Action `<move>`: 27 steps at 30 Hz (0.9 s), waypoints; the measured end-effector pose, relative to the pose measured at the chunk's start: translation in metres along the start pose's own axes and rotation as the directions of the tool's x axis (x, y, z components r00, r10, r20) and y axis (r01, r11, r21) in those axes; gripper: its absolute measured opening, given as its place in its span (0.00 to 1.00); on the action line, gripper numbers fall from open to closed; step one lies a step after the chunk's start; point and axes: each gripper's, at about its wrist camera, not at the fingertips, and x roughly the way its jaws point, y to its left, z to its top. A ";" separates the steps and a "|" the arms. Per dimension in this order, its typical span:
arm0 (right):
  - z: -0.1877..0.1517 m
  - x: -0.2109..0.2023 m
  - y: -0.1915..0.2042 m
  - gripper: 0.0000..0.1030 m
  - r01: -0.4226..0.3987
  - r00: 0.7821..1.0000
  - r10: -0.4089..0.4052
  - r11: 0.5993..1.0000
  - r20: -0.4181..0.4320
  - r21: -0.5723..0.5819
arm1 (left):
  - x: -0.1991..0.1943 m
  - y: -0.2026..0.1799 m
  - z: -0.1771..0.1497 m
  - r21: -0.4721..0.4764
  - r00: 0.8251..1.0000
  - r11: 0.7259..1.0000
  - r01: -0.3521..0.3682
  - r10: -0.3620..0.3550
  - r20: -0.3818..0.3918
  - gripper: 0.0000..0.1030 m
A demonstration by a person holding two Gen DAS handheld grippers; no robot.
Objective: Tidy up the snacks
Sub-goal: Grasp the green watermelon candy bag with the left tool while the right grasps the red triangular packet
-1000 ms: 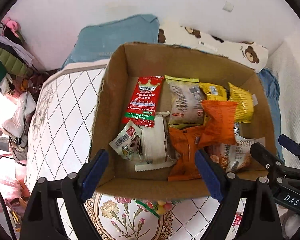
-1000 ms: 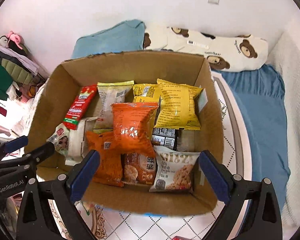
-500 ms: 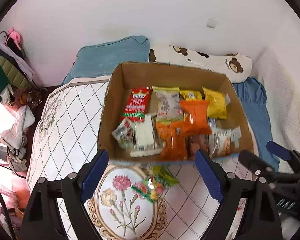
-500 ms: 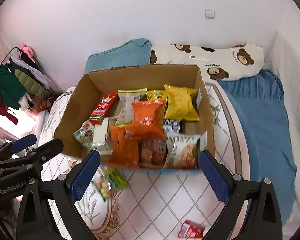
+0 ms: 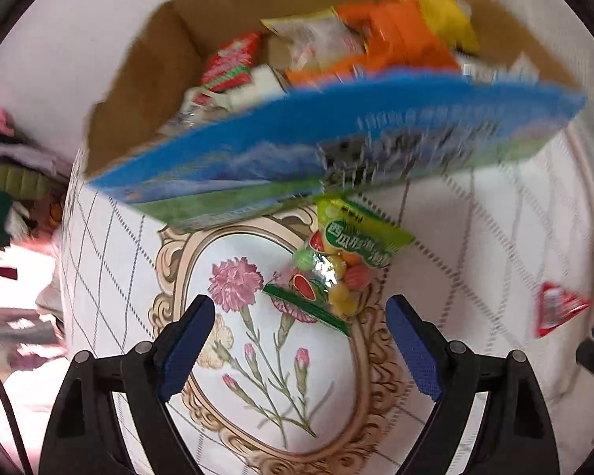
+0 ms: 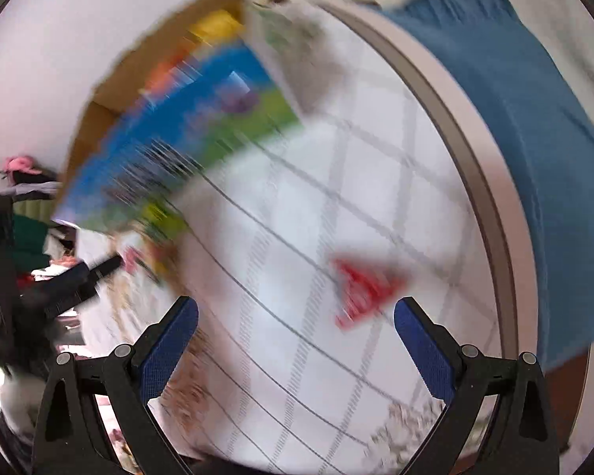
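Hovering with jaws wide and empty: left gripper [image 5: 299, 340] just below candy bag [image 5: 342, 267] at frame centre, right gripper [image 6: 297, 342] beside red packet [image 6: 362, 291]. Risk: candy bag touches box [image 5: 336, 146]; a hasty grab could snag it.

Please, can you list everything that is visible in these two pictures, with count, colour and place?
box: 1, brown inside, blue and green outside, on the bed, far side
snacks in box: several, red, orange, yellow, white; blur hides the exact count
candy bag: 1, green with mixed sweets, on the bed by the box's near wall
red packet: 1, red, on the bed, right of the box
bed cover: 1, white, grid lines and a flower print
blanket: 1, blue, right edge of the bed
clothes: a pile, mixed colours, far left
left tongs: blue pads, open, empty
right tongs: blue pads, open, empty
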 end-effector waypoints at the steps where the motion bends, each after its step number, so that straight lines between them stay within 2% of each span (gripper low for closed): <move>1: -0.006 0.010 -0.008 0.98 0.009 1.000 -0.009 1.000 -0.020 0.021 | 0.006 -0.004 0.001 0.024 1.000 1.000 -0.018 0.019 -0.009 0.86; 7: -0.032 0.069 -0.043 0.98 0.070 0.994 -0.060 0.992 -0.089 0.106 | 0.036 -0.031 0.010 0.145 0.996 0.987 -0.065 0.073 -0.048 0.86; 10: -0.033 0.082 -0.043 1.00 0.092 0.994 -0.086 0.991 -0.061 0.101 | 0.044 -0.042 0.012 0.192 0.994 0.978 -0.078 0.091 -0.058 0.86; 12: -0.033 0.089 -0.043 1.00 0.106 0.993 -0.098 0.988 -0.073 0.116 | 0.050 -0.047 0.013 0.206 0.993 0.976 -0.072 0.089 -0.075 0.86; 14: -0.032 0.095 -0.045 1.00 0.117 0.991 -0.106 0.985 -0.085 0.131 | 0.049 -0.052 0.015 0.215 0.995 0.974 -0.074 0.088 -0.054 0.86; 18: -0.029 0.098 -0.047 1.00 0.102 0.986 -0.089 0.991 -0.141 0.087 | 0.045 -0.058 0.018 0.225 0.997 0.972 -0.059 0.071 -0.044 0.86; 19: -0.032 0.091 -0.047 0.99 0.096 0.988 -0.085 0.992 -0.126 0.079 | 0.044 -0.059 0.019 0.225 0.997 0.973 -0.057 0.068 -0.043 0.86; 20: -0.034 0.083 -0.046 0.89 0.098 0.991 -0.091 0.992 -0.097 0.074 | 0.043 -0.060 0.019 0.221 0.997 0.974 -0.051 0.062 -0.042 0.85; 21: -0.037 0.073 -0.045 0.74 0.093 0.994 -0.089 0.993 -0.065 0.066 | 0.042 -0.061 0.018 0.218 0.998 0.975 -0.044 0.055 -0.042 0.82; 22: -0.040 0.066 -0.045 0.69 0.076 0.996 -0.073 0.995 -0.045 0.065 | 0.041 -0.062 0.022 0.213 0.998 0.976 -0.035 0.045 -0.042 0.79; 24: -0.044 0.054 -0.047 0.68 0.016 1.000 -0.016 0.996 -0.002 0.087 | 0.040 -0.062 0.016 0.194 0.998 0.981 -0.027 0.036 -0.043 0.71; 26: -0.044 0.050 -0.049 0.68 -0.026 0.999 0.023 0.993 0.025 0.115 | 0.039 -0.054 0.010 0.181 0.998 0.983 -0.025 0.034 -0.046 0.53; 27: -0.041 0.049 -0.051 0.68 -0.049 0.998 0.045 0.989 0.037 0.140 | 0.038 -0.052 0.006 0.170 0.998 0.985 -0.023 0.031 -0.049 0.50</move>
